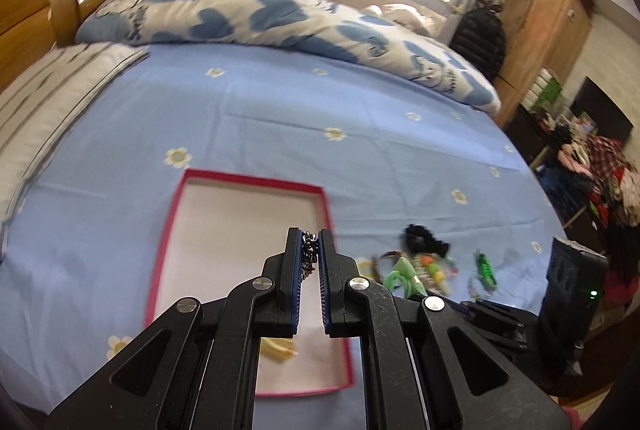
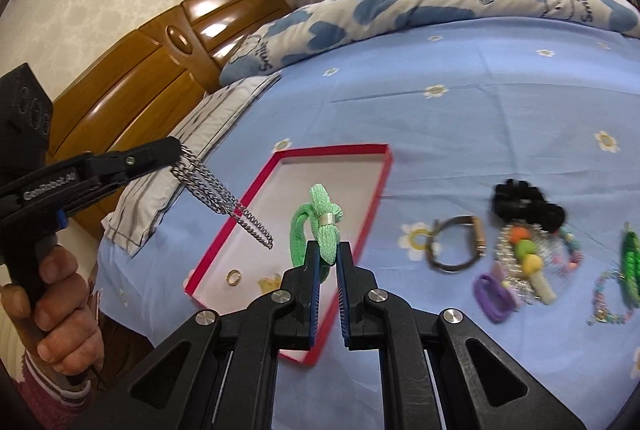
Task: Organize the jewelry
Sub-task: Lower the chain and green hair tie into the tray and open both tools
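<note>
Carry step: left gripper point(image 2: 176, 150) clamps silver chain point(image 2: 224, 202), right gripper point(image 2: 329, 262) clamps green hair tie point(image 2: 320, 226), both above red tray point(image 2: 372, 198); next, release inside.

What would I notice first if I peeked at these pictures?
Probably the two black grippers with catches: the left gripper is shut on a dangling silver chain, and the right gripper pinches a bright green hair tie. Both hang over a red-rimmed tray on the blue flowered sheet, with a small ring inside. Right of it lies a colourful pile of trinkets.
</note>
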